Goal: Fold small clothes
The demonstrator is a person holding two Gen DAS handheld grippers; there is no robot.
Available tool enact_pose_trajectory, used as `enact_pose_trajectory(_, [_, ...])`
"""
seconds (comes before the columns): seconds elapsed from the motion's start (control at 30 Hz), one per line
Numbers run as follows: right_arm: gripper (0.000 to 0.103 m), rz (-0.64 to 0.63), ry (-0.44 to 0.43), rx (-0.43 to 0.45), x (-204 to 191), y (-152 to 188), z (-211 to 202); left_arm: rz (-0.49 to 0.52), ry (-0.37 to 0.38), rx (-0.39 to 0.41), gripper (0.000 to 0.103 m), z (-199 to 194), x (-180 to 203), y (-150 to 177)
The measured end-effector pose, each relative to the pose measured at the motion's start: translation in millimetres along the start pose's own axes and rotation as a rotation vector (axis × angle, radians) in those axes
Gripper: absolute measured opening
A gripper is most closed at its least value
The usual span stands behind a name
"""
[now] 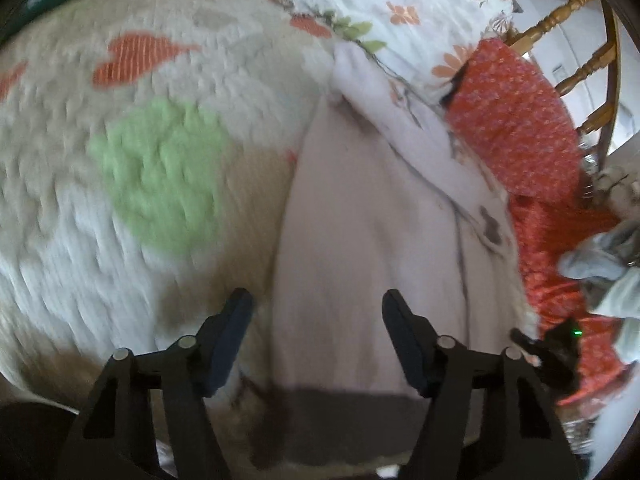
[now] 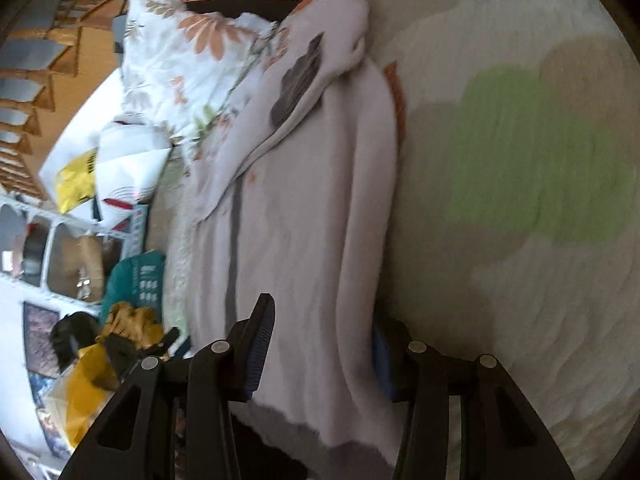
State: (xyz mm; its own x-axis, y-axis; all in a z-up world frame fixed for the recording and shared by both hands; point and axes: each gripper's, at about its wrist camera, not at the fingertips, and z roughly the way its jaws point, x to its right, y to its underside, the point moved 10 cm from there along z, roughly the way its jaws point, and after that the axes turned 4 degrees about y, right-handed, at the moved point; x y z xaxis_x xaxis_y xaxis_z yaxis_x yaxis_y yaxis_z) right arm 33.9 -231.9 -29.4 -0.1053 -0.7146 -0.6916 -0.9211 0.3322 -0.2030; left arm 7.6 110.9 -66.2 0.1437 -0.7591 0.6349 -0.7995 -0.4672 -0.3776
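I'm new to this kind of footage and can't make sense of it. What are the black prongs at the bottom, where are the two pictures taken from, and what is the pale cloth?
The prongs are the fingers of two hand-held grippers, each with a fisheye camera looking along them. One picture is from the left gripper, the other from the right gripper. Both stand open over a pale pinkish garment lying on a quilted bedspread with green and orange patches. The cloth lies between each pair of fingers, but neither grips it. A floral pillow sits beyond.
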Motion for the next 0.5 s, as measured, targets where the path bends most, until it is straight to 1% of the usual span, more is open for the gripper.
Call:
enact_pose_trajectory(0.07, [0.05,0.016,-0.055,-0.02,-1,10,0,-0.019,0.033,-0.008,0.063,-1,2,12])
enact_pose_trajectory(0.13, [0.049,0.033,-0.101,-0.034,0,23,0,-0.019,0.041,-0.01,0.063,-4,3,22])
enact_pose_trajectory(0.2, [0.049,0.034,-0.128,-0.045,-1,34,0,-0.019,0.045,-0.014,0.063,-6,5,30])
enact_pose_trajectory(0.3, [0.049,0.02,-0.148,-0.074,-5,54,3,-0.058,0.084,-0.057,0.063,-2,6,49])
enact_pose_trajectory(0.43, [0.049,0.015,-0.171,-0.103,-5,72,5,-0.024,0.055,-0.067,0.063,0,12,62])
enact_pose_trajectory(0.5, [0.049,0.011,-0.178,-0.129,-8,88,10,-0.025,0.047,-0.074,0.063,0,12,67])
